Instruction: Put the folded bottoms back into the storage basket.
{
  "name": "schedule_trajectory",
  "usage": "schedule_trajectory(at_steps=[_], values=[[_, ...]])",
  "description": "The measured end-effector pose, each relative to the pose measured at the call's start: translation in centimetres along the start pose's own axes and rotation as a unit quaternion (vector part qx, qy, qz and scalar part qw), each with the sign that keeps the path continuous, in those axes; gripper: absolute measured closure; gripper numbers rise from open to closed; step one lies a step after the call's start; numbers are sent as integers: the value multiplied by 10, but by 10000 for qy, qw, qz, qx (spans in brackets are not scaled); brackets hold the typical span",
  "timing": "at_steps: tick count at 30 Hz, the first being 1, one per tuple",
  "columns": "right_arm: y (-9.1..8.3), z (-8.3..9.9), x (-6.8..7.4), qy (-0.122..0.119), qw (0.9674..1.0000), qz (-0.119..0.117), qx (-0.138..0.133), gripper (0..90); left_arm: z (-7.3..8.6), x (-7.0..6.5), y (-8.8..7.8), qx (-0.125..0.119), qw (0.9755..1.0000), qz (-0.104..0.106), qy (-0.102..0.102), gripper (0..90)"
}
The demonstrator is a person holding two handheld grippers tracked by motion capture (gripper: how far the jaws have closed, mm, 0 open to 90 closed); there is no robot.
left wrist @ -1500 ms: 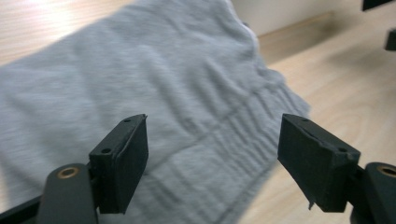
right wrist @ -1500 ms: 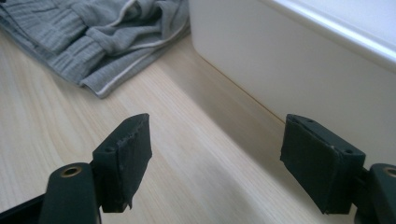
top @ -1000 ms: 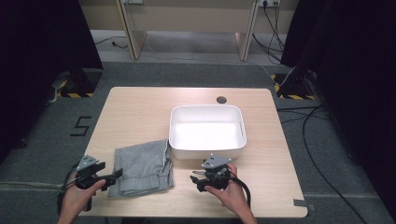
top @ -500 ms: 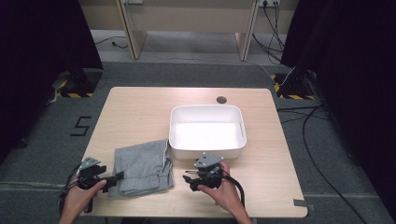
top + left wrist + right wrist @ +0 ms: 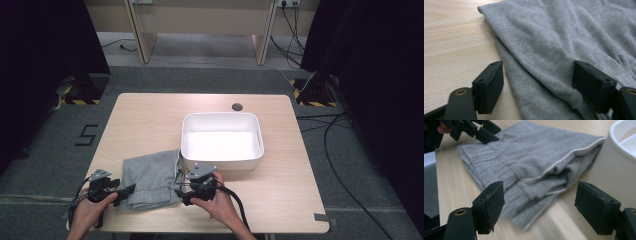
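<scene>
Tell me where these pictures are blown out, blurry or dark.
High view: the white bin's floor glares bright, and the room's sides are near black. Right gripper view: the table in the foreground smears with blur, the grey cloth stays fairly sharp. Left gripper view: evenly lit, weave crisp.

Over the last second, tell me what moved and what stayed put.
The right gripper slid left across the table toward the folded grey garment, jaws open and short of its edge. The left gripper kept its place at the garment's left edge; its jaws have just been closing, the cloth between them but not yet pinched. The garment and the white bin stayed put.
</scene>
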State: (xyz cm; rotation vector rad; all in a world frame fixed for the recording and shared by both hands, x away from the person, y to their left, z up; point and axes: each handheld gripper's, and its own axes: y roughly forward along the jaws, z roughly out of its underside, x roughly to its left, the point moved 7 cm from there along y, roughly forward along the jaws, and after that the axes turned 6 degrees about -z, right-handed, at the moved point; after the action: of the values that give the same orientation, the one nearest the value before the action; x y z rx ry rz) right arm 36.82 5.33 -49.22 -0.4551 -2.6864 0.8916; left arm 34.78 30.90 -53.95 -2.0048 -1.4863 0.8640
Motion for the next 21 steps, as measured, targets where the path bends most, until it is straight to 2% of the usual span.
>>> schedule_trajectory(at_steps=[5, 12, 14, 16, 18, 21], values=[[17, -5, -2, 319, 9994, -34, -97, 229, 1, -2, 1, -71, 9999, 4, 117, 310], [39, -3, -8, 561, 9983, 171, -35, 191, 2, -9, 2, -117, 9994, 30, 310, 416], [43, -3, -9, 695, 9974, 163, -51, 176, 2, -9, 2, -120, 9993, 6, 352, 439], [46, -3, -13, 718, 9972, 220, -67, 162, 3, -10, 2, -138, 9992, 20, 371, 468], [49, -2, -14, 826, 9964, 190, -55, 156, 3, -11, 2, -167, 9991, 1, 393, 492], [52, -1, -15, 867, 9961, 128, -37, 157, 3, -12, 2, -164, 9990, 39, 406, 524]])
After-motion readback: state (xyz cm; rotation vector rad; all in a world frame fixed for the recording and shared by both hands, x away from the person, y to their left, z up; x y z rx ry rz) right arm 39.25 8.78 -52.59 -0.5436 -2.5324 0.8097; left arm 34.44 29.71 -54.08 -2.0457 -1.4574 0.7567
